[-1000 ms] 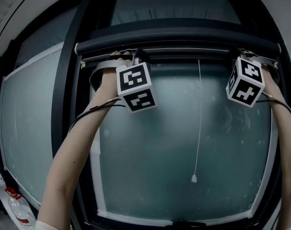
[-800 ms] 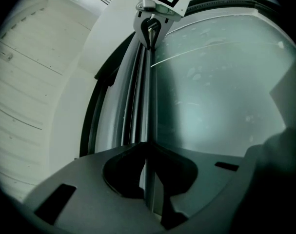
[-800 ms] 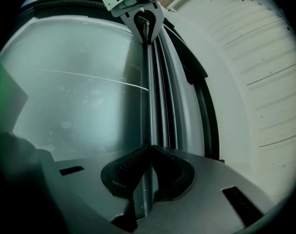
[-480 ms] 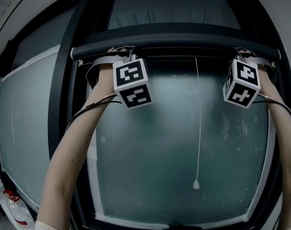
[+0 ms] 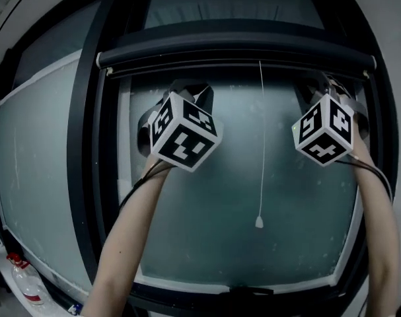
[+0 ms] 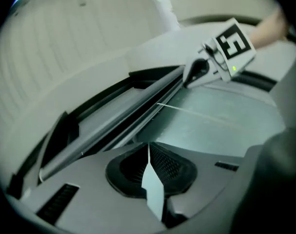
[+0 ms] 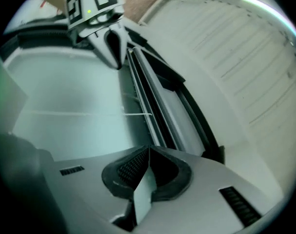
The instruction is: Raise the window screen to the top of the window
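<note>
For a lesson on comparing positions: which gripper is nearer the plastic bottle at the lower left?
Left. The left gripper is above and to the right of the bottle; the right gripper is farther right, across the window pane.

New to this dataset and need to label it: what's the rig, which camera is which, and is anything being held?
There is no robot here. A person holds a two-jaw gripper in each hand, and the marker cubes are part of those grippers.

The head view comes from a camera on the person's head and faces the frosted glass of a window. The left and right gripper views come from a camera riding on each gripper, looking along its jaws.

The left gripper and right gripper each have their jaws together with nothing between them, so nothing is held. Both are raised in front of the glass, just below the screen's dark bar, which sits at the top of the pane. A thin pull cord hangs down between them. A bottle stands at the lower left.
</note>
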`<state>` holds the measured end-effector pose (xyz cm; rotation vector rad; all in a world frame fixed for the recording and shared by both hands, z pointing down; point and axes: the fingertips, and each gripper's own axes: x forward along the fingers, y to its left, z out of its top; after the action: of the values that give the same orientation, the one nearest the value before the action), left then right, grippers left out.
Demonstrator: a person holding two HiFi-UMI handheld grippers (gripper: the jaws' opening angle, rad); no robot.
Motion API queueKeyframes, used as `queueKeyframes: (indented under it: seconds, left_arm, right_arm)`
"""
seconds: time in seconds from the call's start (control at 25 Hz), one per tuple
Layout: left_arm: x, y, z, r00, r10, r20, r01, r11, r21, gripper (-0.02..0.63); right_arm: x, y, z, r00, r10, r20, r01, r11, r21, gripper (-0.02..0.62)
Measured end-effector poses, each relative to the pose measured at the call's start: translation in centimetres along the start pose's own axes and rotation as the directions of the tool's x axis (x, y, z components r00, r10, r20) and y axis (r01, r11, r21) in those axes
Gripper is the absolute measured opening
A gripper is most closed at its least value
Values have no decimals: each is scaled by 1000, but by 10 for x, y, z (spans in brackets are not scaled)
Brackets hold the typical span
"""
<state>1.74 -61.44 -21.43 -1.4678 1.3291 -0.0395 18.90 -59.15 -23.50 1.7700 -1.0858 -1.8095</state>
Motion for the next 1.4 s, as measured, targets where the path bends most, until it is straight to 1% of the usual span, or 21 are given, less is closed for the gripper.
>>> queueKeyframes:
  seconds: [0.08, 0.16, 0.2, 0.24, 0.28, 0.36, 0.4, 0.44, 0.48, 0.56, 0.6, 0.68, 0.76, 0.84, 0.88, 0.96, 1.04, 1.12, 1.24, 1.36, 1.4]
  left_arm:
    - [-25, -27, -9, 999, -14, 50, 24, 979, -204, 15]
    - [-54, -52, -28, 998, 1, 67, 20, 946, -324, 15]
    - [-69, -65, -40, 998, 9, 65, 16, 928, -373, 15]
    - [-84, -79, -53, 998, 15, 60, 12, 905, -426, 15]
    - [-100, -95, -67, 998, 17, 52, 10, 875, -483, 15]
    - [-133, -135, -96, 1000, -6, 24, 19, 802, -597, 11]
    - [-150, -161, -113, 999, -36, 4, 30, 759, -650, 11]
    - [-168, -189, -131, 997, -75, -20, 40, 715, -698, 9]
    - [-185, -218, -150, 992, -119, -50, 44, 678, -734, 9]
    - [-221, -271, -186, 973, -200, -118, 35, 627, -778, 6]
    - [-238, -292, -200, 963, -225, -145, 20, 602, -798, 5]
    - [-271, -323, -219, 954, -231, -191, -35, 548, -836, 5]
    - [-303, -348, -233, 944, -226, -241, -95, 513, -853, 5]
    - [-330, -374, -242, 926, -257, -278, -113, 514, -850, 5]
    - [-342, -386, -244, 915, -281, -288, -107, 521, -847, 5]
    - [-361, -410, -246, 896, -326, -303, -95, 526, -845, 5]
    - [-375, -427, -248, 876, -358, -324, -110, 506, -856, 5]
    - [-385, -437, -250, 862, -366, -350, -144, 485, -862, 5]
    - [-390, -444, -242, 860, -359, -364, -158, 491, -857, 5]
    - [-395, -446, -224, 866, -357, -349, -144, 491, -859, 5]
    - [-398, -448, -220, 867, -356, -348, -139, 498, -856, 5]
  right_arm:
    - [-24, 24, 2, 999, 32, 39, -38, 983, 180, 15]
    - [-52, 56, 1, 997, 51, 66, -72, 927, 369, 15]
    - [-67, 73, -1, 997, 55, 61, -77, 880, 468, 15]
    - [-85, 91, -7, 998, 58, 40, -71, 820, 568, 15]
    - [-104, 110, -14, 998, 65, 13, -57, 747, 662, 15]
    - [-148, 157, -32, 995, 100, -26, -38, 590, 806, 15]
    - [-172, 184, -39, 991, 127, -33, -39, 524, 851, 15]
    - [-194, 211, -44, 987, 157, -33, -46, 475, 879, 15]
    - [-215, 238, -47, 981, 189, -30, -58, 443, 895, 15]
    - [-251, 288, -53, 965, 260, -23, -86, 399, 913, 15]
    - [-269, 311, -57, 956, 293, -23, -92, 373, 923, 15]
    - [-307, 353, -65, 933, 359, -38, -79, 307, 949, 15]
    - [-345, 391, -73, 900, 433, -62, -40, 222, 974, 15]
    - [-381, 423, -73, 862, 503, -57, -13, 134, 991, 15]
    - [-396, 435, -71, 843, 536, -44, -18, 109, 994, 15]
    - [-420, 452, -65, 809, 588, -19, -53, 105, 993, 15]
    - [-435, 462, -62, 788, 616, -10, -74, 111, 991, 15]
    - [-443, 469, -64, 774, 634, -6, -75, 101, 992, 15]
    - [-448, 469, -67, 769, 639, 11, -77, 76, 994, 15]
    - [-462, 466, -56, 756, 651, 75, -141, 50, 989, 6]
    - [-468, 467, -51, 750, 655, 98, -164, 40, 986, 6]
